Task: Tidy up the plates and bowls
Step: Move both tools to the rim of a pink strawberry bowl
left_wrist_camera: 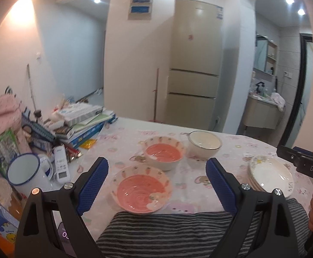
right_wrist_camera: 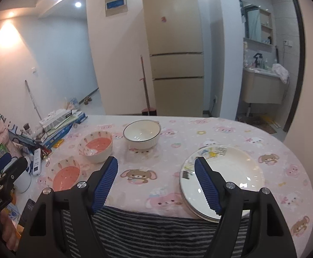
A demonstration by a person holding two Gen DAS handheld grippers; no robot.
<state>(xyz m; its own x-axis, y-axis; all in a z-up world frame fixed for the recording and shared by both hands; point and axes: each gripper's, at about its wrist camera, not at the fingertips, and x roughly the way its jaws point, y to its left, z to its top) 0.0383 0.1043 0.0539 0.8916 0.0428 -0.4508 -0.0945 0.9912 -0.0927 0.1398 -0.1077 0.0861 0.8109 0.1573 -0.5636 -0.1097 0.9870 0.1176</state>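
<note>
Two pink carrot-pattern bowls sit on the table: a near one (left_wrist_camera: 141,190) (right_wrist_camera: 66,175) and a far one (left_wrist_camera: 164,153) (right_wrist_camera: 96,146). A white bowl (left_wrist_camera: 203,143) (right_wrist_camera: 141,134) stands behind them to the right. A stack of white plates (left_wrist_camera: 270,174) (right_wrist_camera: 225,176) lies at the right near the table's front edge. My left gripper (left_wrist_camera: 157,185) is open and empty, held above the near pink bowl. My right gripper (right_wrist_camera: 156,182) is open and empty, its right finger over the plate stack's left rim.
The table (right_wrist_camera: 199,129) has a pink cartoon cloth. Its left side holds clutter: books (left_wrist_camera: 85,120), a white enamel mug (left_wrist_camera: 26,174), a remote (left_wrist_camera: 60,163). A striped cloth (left_wrist_camera: 171,232) lies at the front edge. A fridge (right_wrist_camera: 173,47) stands behind.
</note>
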